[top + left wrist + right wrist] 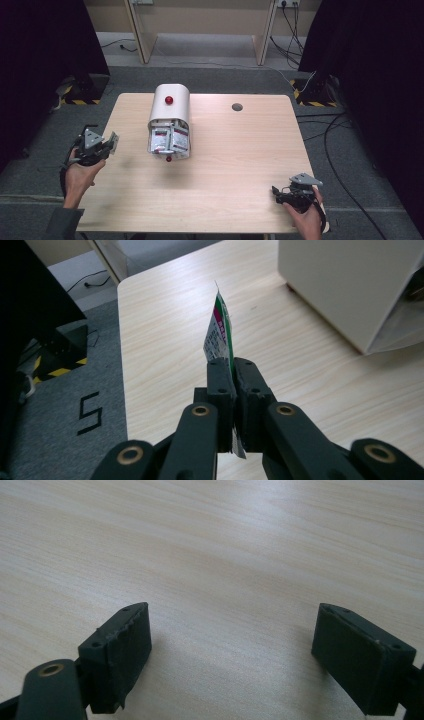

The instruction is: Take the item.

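**Left fingers pinch a sachet at the bench's left edge**

A thin flat sachet (218, 335), printed in white, pink and green, stands on edge between the fingers of the left gripper (233, 371). The two black fingers are pressed together on its lower part, with nothing but the sachet's thickness between them; its upper part rises free above the fingertips, and a sliver of it shows below them. In the high view the sachet (114, 142) sits at the front of the left gripper (107, 146), over the left edge of the bench (240, 165), with the person's left hand (80, 175) wrapped around the gripper body.

Just to the right, near the bench's middle, stands a white dispenser box (170, 120) with a rounded top and a red knob (169, 100). Its open front shows more sachets (170, 140) of the same kind, packed side by side. The box's pale wall (350, 285) fills the upper right of the left gripper view, apart from the held sachet.

The right gripper (278, 194) rests low at the bench's near right corner, held by the right hand (306, 216). Its fingers (117, 655) stand wide apart, with only bare wood between them.
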{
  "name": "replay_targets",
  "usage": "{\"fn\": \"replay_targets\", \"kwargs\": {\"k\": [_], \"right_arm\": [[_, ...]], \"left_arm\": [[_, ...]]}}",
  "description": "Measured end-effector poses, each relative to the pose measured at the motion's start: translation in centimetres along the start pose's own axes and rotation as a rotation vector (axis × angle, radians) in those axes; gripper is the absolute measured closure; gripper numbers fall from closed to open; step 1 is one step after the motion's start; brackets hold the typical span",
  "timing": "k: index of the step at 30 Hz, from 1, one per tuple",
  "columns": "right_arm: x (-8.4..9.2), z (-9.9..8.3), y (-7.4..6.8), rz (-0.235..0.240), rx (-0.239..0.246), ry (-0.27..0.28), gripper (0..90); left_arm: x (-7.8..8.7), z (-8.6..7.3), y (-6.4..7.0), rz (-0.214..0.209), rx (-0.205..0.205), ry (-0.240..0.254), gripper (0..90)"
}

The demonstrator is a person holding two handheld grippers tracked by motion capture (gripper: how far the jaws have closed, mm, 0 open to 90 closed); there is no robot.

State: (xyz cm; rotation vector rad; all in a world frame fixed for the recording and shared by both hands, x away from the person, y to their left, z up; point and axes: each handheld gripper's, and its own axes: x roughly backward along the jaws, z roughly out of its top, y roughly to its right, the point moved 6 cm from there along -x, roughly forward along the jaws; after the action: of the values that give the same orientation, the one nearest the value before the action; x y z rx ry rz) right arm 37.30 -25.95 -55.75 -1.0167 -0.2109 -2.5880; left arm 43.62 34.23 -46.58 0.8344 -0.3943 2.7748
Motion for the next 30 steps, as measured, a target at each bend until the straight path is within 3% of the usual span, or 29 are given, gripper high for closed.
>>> {"fn": "replay_targets", "kwargs": {"k": [6,9,12,16,30], "right_arm": [[0.0,0.0,0.0,0.0,0.004,0.001,16.6],[0.0,0.0,0.0,0.0,0.003,0.001,16.6],[0.0,0.0,0.0,0.0,0.003,0.001,16.6],[0.0,0.0,0.0,0.0,0.003,0.001,16.6],[0.0,0.0,0.0,0.0,0.003,0.001,16.6]], "left_arm": [[-1.5,-1.5,-0.5,0.04,-0.009,-0.045,85.9],[-2.7,-2.3,-0.4,0.058,-0.035,-0.079,85.9],[-3.2,-2.5,-0.2,0.062,-0.041,-0.088,85.9],[-4.3,-2.6,0.2,0.085,-0.085,-0.117,85.8],[-5.6,-2.6,0.9,0.085,-0.099,-0.136,85.4]]}}
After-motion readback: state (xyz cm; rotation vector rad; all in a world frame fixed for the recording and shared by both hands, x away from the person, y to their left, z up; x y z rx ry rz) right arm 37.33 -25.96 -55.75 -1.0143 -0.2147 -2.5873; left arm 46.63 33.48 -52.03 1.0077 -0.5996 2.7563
